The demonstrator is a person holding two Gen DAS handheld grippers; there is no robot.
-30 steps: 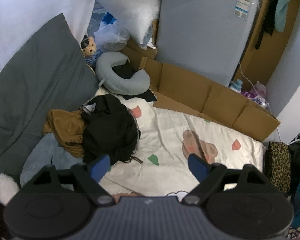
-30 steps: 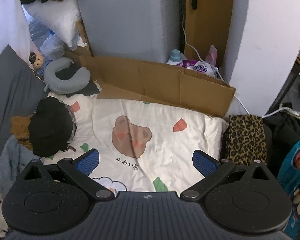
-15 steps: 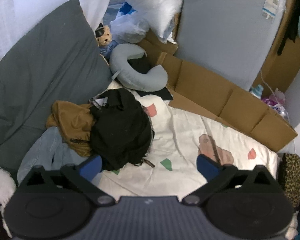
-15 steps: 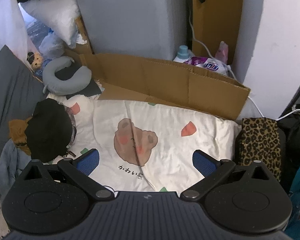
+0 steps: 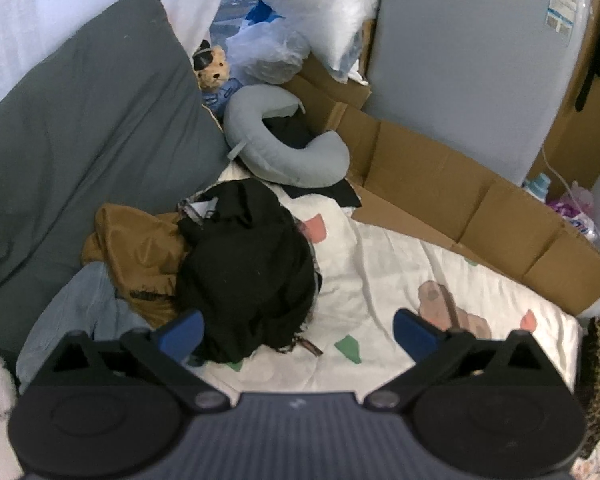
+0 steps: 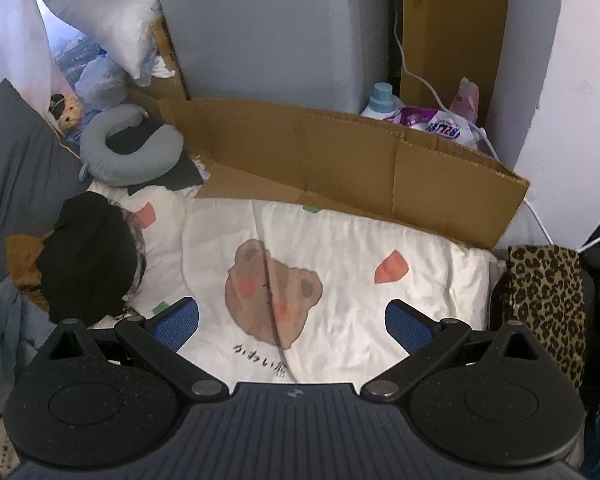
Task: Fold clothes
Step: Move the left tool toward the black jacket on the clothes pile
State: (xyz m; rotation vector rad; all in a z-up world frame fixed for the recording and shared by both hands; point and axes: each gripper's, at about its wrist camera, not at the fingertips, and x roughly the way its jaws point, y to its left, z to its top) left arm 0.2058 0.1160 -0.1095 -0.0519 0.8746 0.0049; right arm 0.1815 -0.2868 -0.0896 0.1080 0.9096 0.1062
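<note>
Hovering over the bed (image 6: 340,248), left gripper (image 5: 296,334) and right gripper (image 6: 292,326) both spread wide, holding nothing. Crumpled black garment (image 5: 248,276) sits centre-left atop brown garment (image 5: 140,248) and denim (image 5: 72,312). Risk: a pinch snags several tangled layers together.

We saw a white quilt (image 6: 340,240) with a bear print spread over the bed, a flattened cardboard sheet (image 6: 360,160) along its far edge. Behind that stood a grey appliance (image 5: 460,60) and a white wall (image 6: 572,80). A dark grey pillow (image 5: 80,120) leaned under a bright curtain (image 5: 40,12) at left
</note>
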